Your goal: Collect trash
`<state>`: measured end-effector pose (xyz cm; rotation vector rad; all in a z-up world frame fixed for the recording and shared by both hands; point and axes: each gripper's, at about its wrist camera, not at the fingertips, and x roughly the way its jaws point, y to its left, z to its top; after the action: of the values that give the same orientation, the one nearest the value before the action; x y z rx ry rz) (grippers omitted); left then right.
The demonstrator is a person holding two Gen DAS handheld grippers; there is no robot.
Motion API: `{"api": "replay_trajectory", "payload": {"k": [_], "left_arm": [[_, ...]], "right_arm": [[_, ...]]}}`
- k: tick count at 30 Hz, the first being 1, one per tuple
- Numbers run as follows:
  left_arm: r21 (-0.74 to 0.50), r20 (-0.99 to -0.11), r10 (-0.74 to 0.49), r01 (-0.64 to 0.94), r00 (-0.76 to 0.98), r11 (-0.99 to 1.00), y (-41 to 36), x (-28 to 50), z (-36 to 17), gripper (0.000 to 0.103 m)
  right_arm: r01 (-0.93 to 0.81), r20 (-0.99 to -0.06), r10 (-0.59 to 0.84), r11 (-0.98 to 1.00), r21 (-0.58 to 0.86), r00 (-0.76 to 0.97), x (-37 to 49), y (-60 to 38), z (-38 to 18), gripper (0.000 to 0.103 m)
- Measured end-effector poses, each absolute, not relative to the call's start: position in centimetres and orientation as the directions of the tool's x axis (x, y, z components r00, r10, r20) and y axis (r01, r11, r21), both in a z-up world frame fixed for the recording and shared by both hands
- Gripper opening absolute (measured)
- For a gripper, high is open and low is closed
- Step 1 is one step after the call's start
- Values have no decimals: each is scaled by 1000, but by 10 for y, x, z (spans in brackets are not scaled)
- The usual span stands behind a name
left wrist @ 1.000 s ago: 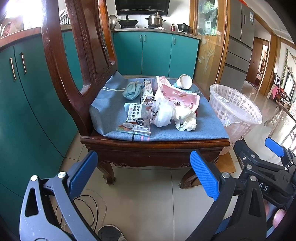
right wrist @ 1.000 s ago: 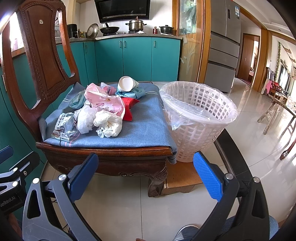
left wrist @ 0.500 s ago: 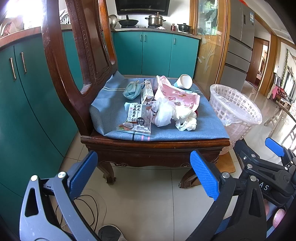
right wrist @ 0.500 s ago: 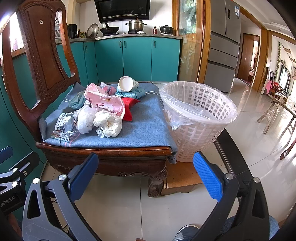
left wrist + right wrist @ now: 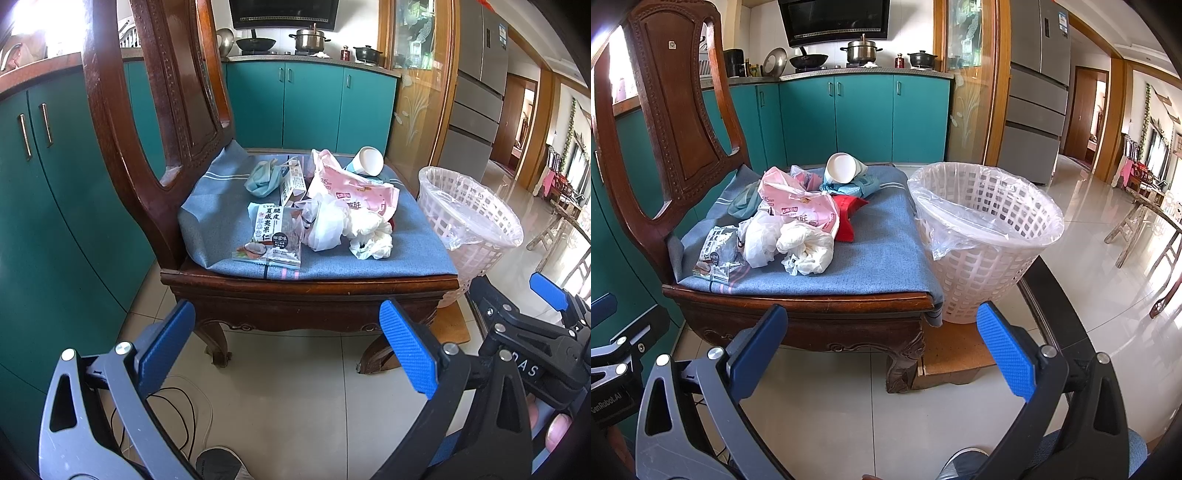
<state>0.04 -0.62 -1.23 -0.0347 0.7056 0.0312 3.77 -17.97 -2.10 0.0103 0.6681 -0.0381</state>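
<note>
Currently, the trash forms a loose heap on the blue cushion of a wooden chair. The heap comprises a pink plastic bag, crumpled white bags, a printed snack wrapper, a small milk carton, a red wrapper, a teal cloth-like item and a white paper cup lying on its side. A white lattice wastebasket, lined with clear plastic, stands just beside the chair at 3 o'clock. The left gripper is open, jaws wide apart and empty; the heap lies at 12 o'clock, well apart. The right gripper is likewise open and empty; the heap lies at 11 o'clock, the wastebasket at 1 o'clock.
</note>
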Motion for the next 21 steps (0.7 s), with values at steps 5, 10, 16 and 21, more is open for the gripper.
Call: {"api": "replay_trajectory", "payload": {"k": [5, 10, 16, 21], "left_arm": [[-22, -650, 18, -42, 760, 999, -6, 0, -12, 100], [-21, -656, 22, -48, 754, 999, -3, 1, -13, 100], [-20, -663, 21, -46, 748, 999, 5, 10, -10, 100], [-54, -671, -4, -44, 741, 998, 18, 30, 2, 100]], "right_arm": [[40, -620, -32, 999, -1, 784, 38, -181, -21, 100], [43, -613, -32, 999, 3, 790, 38, -183, -20, 100], [-36, -548, 41, 999, 21, 836, 37, -191, 1, 100], [-133, -506, 74, 988, -82, 859, 55, -181, 27, 100]]}}
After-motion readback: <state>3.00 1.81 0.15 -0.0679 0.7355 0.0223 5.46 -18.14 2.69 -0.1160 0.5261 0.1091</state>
